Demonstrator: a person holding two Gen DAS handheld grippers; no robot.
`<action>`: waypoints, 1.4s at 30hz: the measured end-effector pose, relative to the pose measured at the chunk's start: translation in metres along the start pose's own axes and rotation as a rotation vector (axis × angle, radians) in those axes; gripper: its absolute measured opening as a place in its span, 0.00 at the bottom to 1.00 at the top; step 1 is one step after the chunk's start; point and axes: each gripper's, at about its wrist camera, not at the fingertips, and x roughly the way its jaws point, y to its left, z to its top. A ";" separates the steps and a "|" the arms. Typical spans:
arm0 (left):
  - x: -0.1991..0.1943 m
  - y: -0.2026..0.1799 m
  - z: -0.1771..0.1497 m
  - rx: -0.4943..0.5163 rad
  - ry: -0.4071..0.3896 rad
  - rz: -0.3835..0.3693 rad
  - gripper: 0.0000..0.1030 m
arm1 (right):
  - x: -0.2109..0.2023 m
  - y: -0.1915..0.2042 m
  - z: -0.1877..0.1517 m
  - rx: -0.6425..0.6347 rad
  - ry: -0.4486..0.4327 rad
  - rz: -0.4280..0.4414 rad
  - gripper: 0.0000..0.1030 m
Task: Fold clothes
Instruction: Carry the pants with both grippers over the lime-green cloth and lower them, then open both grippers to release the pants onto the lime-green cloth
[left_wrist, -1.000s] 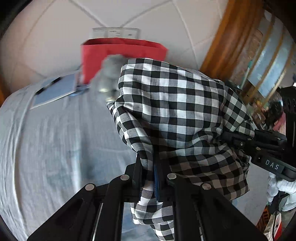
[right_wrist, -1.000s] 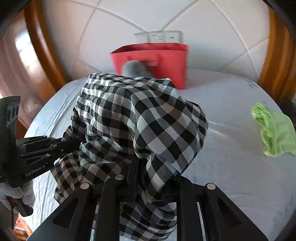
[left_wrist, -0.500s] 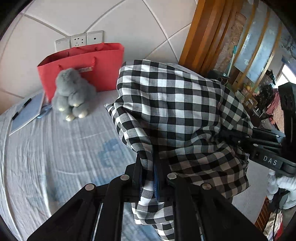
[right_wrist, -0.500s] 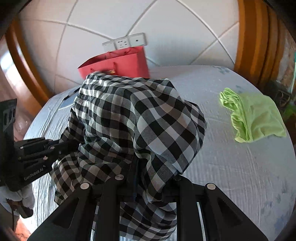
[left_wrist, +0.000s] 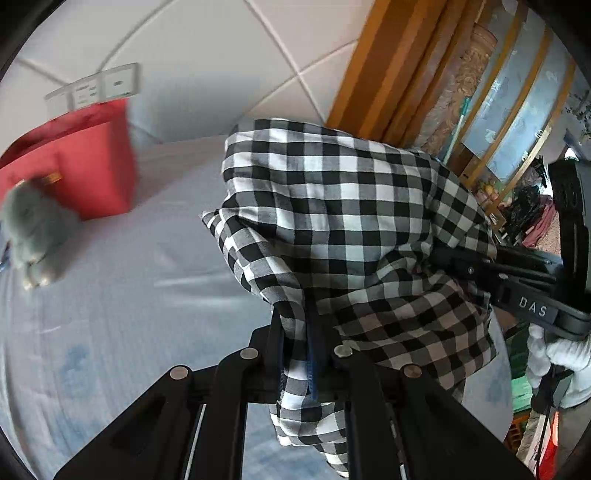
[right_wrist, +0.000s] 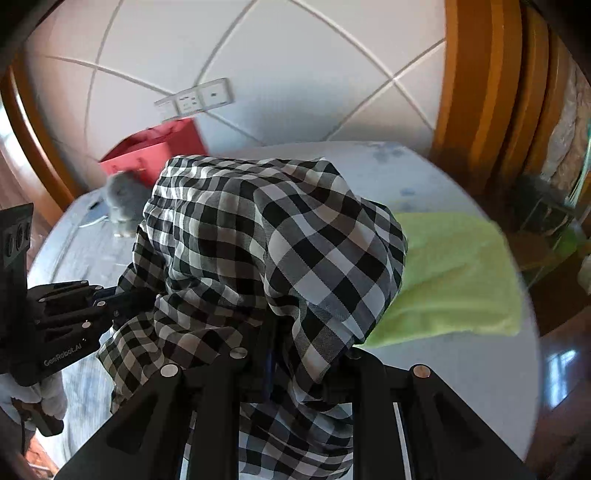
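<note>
A black-and-white checked shirt (left_wrist: 332, 221) hangs bunched in the air above a pale blue bedsheet (left_wrist: 129, 295), clamped at two points. The left gripper (left_wrist: 295, 354) has its jaws nearly together on a fold of the cloth, which runs down between the blue-edged pads and spills out below them. The right gripper (right_wrist: 295, 369) also pinches the shirt, though draped fabric covers its fingertips, so the exact hold is hidden. Each tool shows in the other's view only in part: from the left wrist, the right tool's black body runs under the cloth at the right, gripped by a white-gloved hand (left_wrist: 554, 354) cut off by the frame edge.

The shirt fills the middle of both views and masks most of the bed behind it. A red bag (left_wrist: 74, 170) stands at the tiled wall, beneath a row of sockets (left_wrist: 96, 86); both are smeared by motion blur. A grey plush toy (left_wrist: 31, 229) sits in front of the bag, too blurred for detail. From the right wrist, a lime-green garment (right_wrist: 454, 273) lies flat on the sheet to the right, its near corner hidden behind the shirt. Wooden framing (right_wrist: 480, 92) rises beyond.
</note>
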 end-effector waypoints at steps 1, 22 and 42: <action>0.009 -0.011 0.007 0.007 0.003 -0.008 0.08 | -0.001 -0.015 0.004 0.003 0.000 -0.009 0.17; 0.180 -0.100 0.083 0.056 0.071 0.043 0.19 | 0.085 -0.200 0.022 0.057 0.067 -0.052 0.24; 0.122 -0.101 0.045 0.126 0.070 0.149 0.74 | 0.035 -0.181 -0.033 0.223 -0.044 -0.111 0.92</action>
